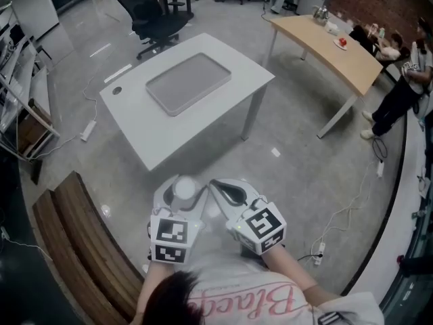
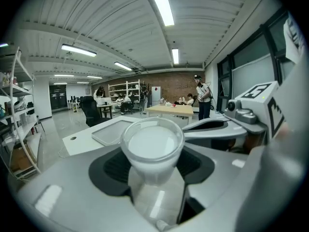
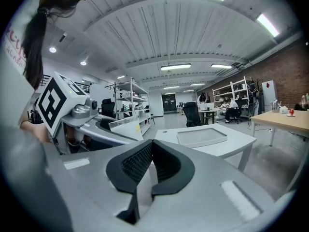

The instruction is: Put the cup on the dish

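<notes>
A clear plastic cup (image 1: 184, 188) stands upright between the pads of my left gripper (image 1: 183, 193), which is shut on its lower body; its open rim (image 2: 152, 129) fills the middle of the left gripper view. My right gripper (image 1: 229, 192) is held close beside it on the right, shut, with nothing between its dark pads (image 3: 133, 162). Both are near my chest, above the floor. The dish, a flat grey tray (image 1: 188, 82), lies on a white table (image 1: 152, 134) ahead of me, and it also shows in the gripper views (image 2: 113, 132) (image 3: 200, 137).
A black office chair (image 1: 152, 15) stands behind the white table. A curved wooden table (image 1: 331, 53) with people beside it is at the far right. A wooden bench (image 1: 81, 242) runs at my left, a shelf unit (image 1: 20, 93) beyond it. Cables (image 1: 338, 215) lie on the floor.
</notes>
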Motion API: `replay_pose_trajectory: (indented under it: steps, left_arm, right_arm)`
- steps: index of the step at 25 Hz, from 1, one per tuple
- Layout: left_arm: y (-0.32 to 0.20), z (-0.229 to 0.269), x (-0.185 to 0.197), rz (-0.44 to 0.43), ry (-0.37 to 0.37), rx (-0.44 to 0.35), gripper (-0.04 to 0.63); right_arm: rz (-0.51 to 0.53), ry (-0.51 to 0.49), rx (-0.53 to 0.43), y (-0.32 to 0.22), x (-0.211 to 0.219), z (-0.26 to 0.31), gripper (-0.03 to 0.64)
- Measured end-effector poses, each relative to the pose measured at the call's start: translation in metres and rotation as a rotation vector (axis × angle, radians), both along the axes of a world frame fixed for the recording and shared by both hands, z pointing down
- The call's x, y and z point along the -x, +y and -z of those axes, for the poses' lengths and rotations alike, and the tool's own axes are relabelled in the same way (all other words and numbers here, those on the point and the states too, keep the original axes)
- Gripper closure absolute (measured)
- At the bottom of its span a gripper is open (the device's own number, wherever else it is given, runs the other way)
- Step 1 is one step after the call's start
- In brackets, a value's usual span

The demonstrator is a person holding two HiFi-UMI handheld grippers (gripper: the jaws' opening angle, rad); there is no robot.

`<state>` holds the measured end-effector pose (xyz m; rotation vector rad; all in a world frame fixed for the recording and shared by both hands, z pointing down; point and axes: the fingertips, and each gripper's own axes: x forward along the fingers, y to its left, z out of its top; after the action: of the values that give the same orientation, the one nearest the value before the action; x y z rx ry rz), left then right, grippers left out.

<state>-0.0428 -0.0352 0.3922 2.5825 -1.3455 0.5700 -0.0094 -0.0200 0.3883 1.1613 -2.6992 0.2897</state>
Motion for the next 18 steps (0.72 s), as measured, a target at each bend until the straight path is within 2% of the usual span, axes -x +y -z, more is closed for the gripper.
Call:
replay_pose_trajectory:
  steps: [5, 13, 18]
  left_arm:
    - [-0.039, 0.004, 0.013, -0.016, 0.008, -0.014, 0.333]
    - [-0.068, -0.008, 0.022, -0.016, 0.044, 0.008, 0.333]
    - [-0.089, -0.012, 0.026, -0.005, 0.04, 0.018, 0.333]
  right_arm:
    - [-0.01, 0.028, -0.024, -0.039, 0.015, 0.007, 0.615]
    - [-0.003, 0.14, 0.001, -0.059, 0.021, -0.012, 0.615]
    - [0.001, 0.123, 0.026, -0.077, 0.024, -0.017, 0.615]
